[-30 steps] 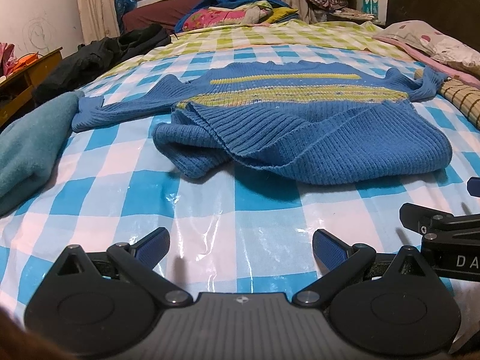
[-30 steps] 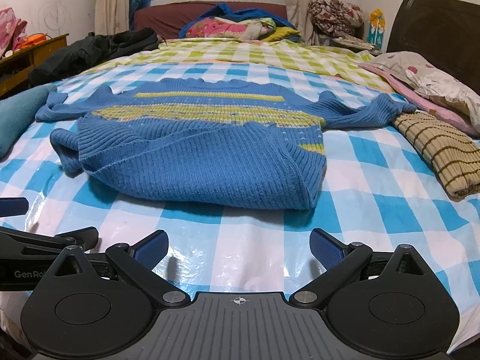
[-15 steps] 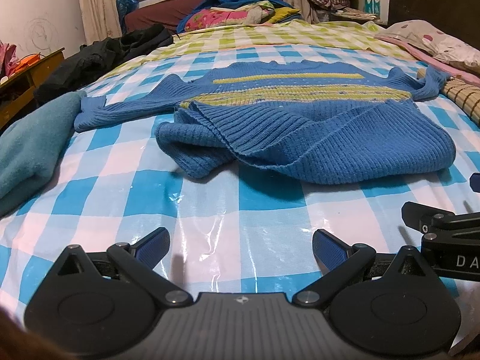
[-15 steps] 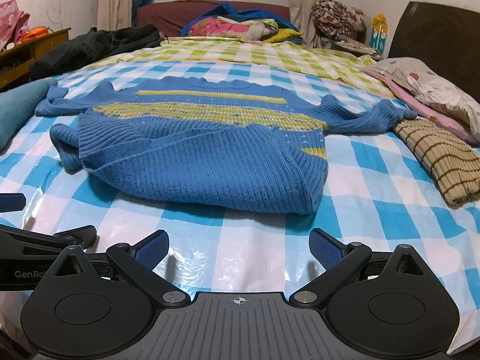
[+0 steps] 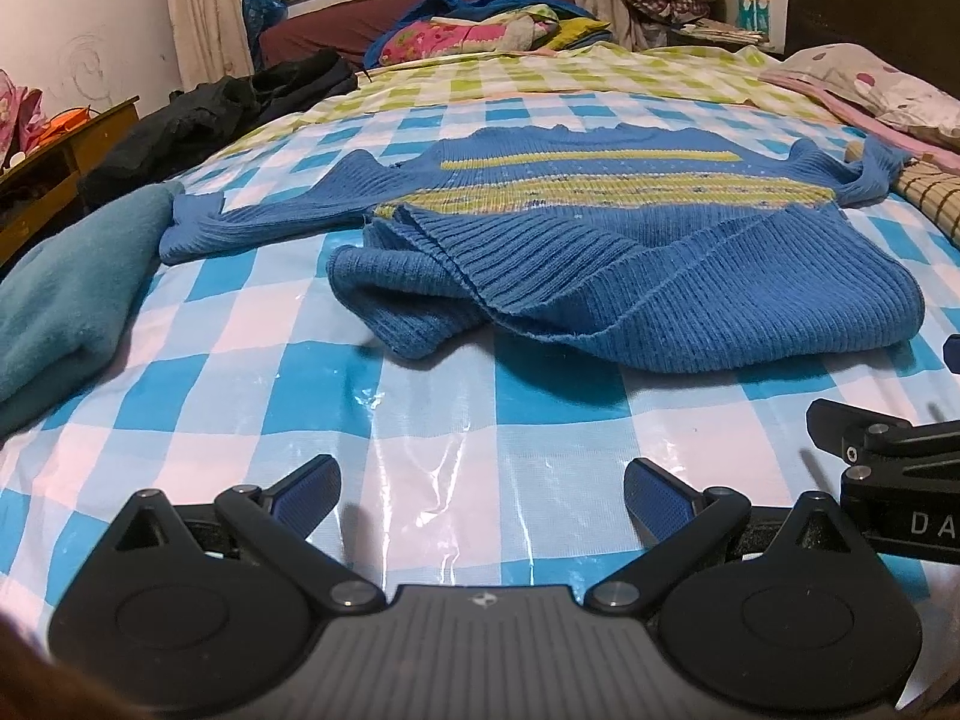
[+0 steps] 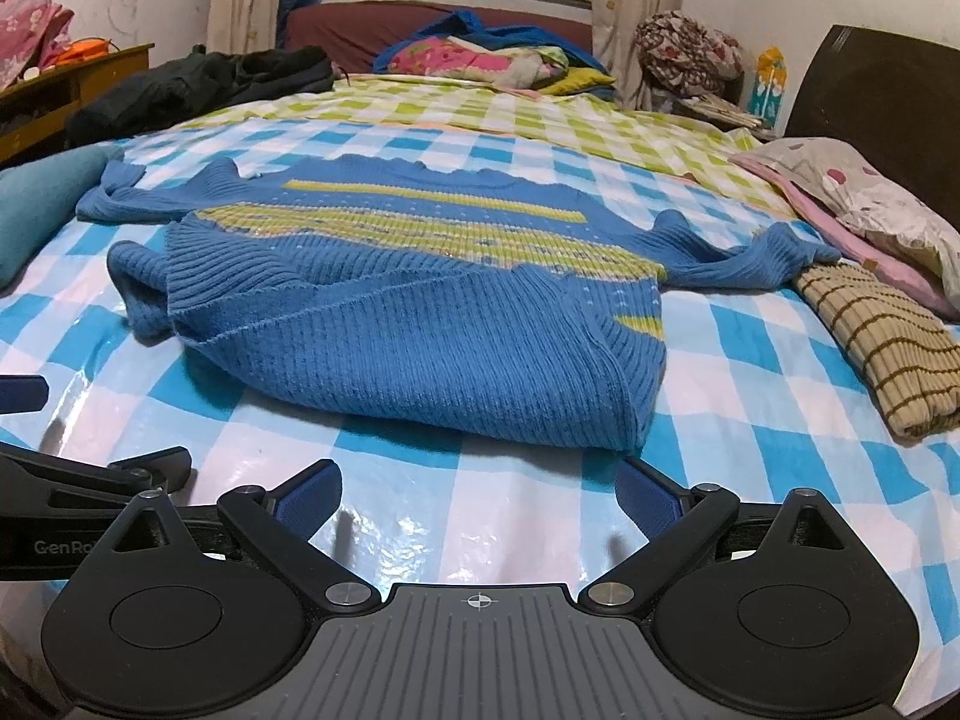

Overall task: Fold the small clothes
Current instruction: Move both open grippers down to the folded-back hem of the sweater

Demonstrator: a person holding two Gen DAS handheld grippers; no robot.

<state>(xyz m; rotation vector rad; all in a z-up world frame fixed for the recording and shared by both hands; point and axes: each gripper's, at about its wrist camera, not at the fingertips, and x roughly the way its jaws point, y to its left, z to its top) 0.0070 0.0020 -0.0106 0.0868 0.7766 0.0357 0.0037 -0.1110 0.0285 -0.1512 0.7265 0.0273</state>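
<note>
A blue knit sweater with yellow-green stripes lies on the blue checked plastic sheet, its lower half folded up over its chest and both sleeves spread out. It also shows in the right wrist view. My left gripper is open and empty, low over the sheet, short of the sweater's near fold. My right gripper is open and empty too, its right fingertip close to the sweater's near right corner. Each gripper shows at the edge of the other's view.
A teal folded cloth lies at the left. A tan striped folded garment lies at the right, beside a pillow. Black clothes and a pile of bedding lie at the back. A wooden desk stands at far left.
Both grippers have edged forward toward the sweater's near fold and tilted slightly. Both stay open. The sweater has not moved.
</note>
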